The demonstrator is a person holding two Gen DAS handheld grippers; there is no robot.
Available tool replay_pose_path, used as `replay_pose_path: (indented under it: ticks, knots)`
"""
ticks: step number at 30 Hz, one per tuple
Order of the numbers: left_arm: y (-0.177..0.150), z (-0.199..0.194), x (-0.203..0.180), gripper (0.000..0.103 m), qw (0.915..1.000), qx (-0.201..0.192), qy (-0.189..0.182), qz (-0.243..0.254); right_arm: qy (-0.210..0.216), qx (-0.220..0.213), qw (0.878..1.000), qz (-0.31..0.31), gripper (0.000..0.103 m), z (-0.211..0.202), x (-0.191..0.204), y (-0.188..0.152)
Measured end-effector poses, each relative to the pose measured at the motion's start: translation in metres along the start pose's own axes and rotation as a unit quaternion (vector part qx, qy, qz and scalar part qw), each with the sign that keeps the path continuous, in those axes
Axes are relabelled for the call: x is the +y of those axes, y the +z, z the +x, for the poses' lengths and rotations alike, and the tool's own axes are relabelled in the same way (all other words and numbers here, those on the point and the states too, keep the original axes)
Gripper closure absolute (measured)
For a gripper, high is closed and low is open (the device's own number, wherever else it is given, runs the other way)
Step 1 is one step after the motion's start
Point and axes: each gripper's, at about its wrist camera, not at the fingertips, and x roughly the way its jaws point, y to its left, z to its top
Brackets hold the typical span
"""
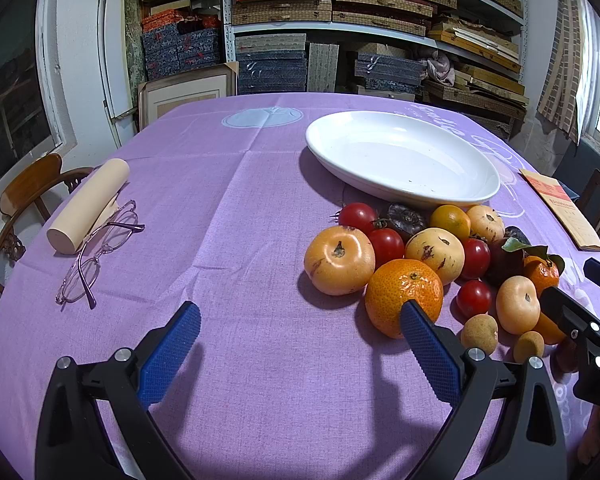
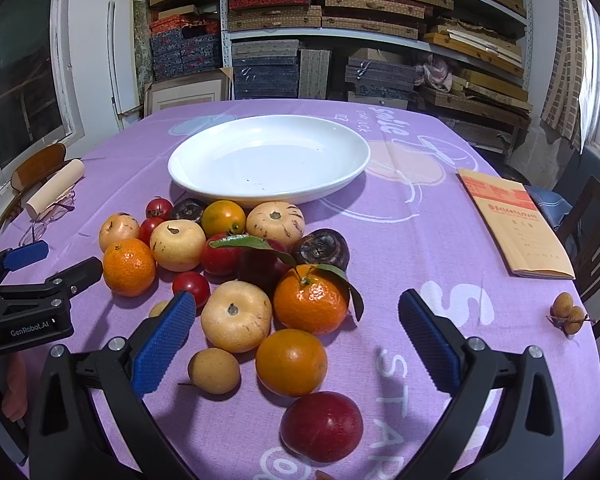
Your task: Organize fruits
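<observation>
Fruits (image 2: 236, 264) heaped | between right gripper (image 2: 296, 320) fingers | plate (image 2: 340, 176) behind

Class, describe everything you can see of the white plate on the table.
The white plate is a wide, shallow oval dish, glossy like glazed ceramic. It holds no fruit, only a few dark specks. It lies flat on the purple tablecloth, beyond the fruit pile. The nearest fruits sit at its front rim; whether they touch it is unclear. Neither claw touches it.
</observation>
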Motion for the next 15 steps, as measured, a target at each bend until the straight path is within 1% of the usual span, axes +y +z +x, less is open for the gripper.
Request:
replay_pose_path:
  ticks: [11, 15]
  knots:
    - [0.0001, 0.0000, -0.0006, 0.003, 1.0000, 0.000, -0.001, 0.002, 0.006, 0.003, 1.000, 0.005, 0.004, 0.0002, -0.0022, 0.0003]
    - [-0.0008, -0.0007, -0.0027, 0.003, 0.9999, 0.002, -0.009, 0.009, 0.006, 0.008, 1.000, 0.014, 0.004, 0.0003, -0.0087, -0.0018]
